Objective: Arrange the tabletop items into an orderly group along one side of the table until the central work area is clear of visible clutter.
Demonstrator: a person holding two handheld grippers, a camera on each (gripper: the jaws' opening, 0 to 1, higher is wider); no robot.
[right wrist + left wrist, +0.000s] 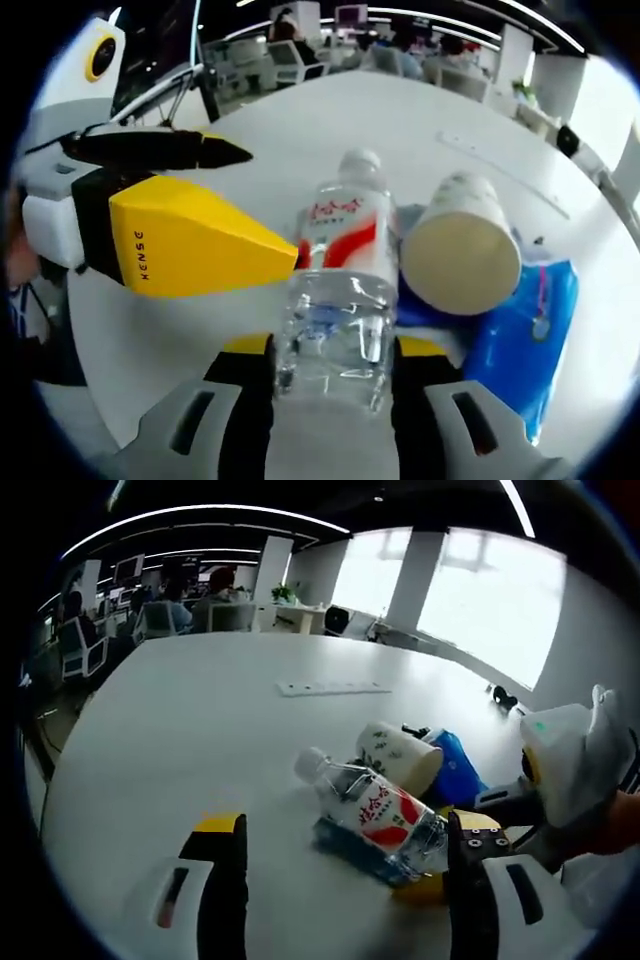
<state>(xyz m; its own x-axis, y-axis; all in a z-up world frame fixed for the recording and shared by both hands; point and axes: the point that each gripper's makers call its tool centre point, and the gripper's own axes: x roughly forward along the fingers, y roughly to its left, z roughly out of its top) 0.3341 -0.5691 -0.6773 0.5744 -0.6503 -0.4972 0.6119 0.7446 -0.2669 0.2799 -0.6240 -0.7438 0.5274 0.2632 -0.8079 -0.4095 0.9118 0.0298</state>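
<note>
Item one, water bottle (338,300): we hold it lying on its side between the jaws of our right gripper (333,385), which is clamped on its lower body, cap pointing away from us. We judge the grip sits low so the bottle can be carried to the group.

Item two, paper cup (461,250): tipped over, mouth facing the right gripper, just beside the bottle on its right.

Item three, blue packet (535,335): flat beneath and beyond the cup, probably touching it, though the overlap is hard to read.

Item four, left gripper (345,880): jaws spread with nothing between them; the bottle lies ahead and to its right.

Table (180,730): the items lie near its edge.
</note>
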